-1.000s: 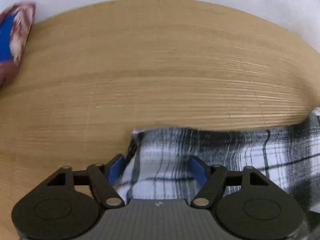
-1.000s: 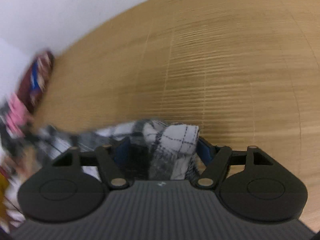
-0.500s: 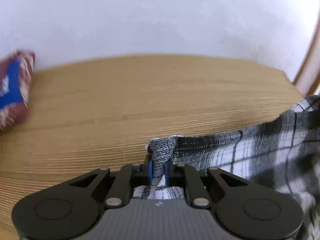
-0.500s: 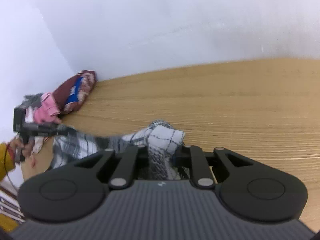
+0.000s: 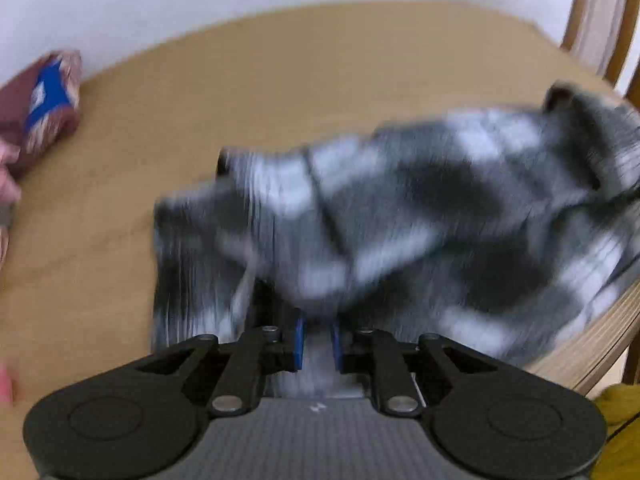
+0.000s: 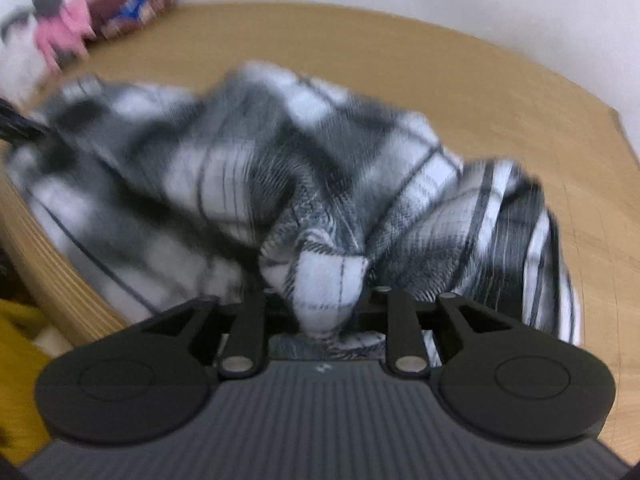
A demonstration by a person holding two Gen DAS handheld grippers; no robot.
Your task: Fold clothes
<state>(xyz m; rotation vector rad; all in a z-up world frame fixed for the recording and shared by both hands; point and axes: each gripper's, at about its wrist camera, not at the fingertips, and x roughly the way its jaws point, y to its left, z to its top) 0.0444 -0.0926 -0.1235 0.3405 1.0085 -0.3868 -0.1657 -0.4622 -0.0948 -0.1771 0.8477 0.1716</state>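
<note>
While both views are motion-blurred, we note the plaid shirt (image 5: 400,216) bunched on the wooden desk (image 5: 280,72). Left gripper (image 5: 318,338) pinches a fold between its blue pads, jaws easing apart. Right gripper (image 6: 326,312) clamps another bunched fold, jaws likewise opening. Patterned maroon cloth (image 6: 132,0) lies near the desk's far edge.

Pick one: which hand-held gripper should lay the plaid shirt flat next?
Probably left. The left hand-held gripper pinches the shirt edge, bare table beside it. The right hand-held gripper is buried in bunched folds.
</note>
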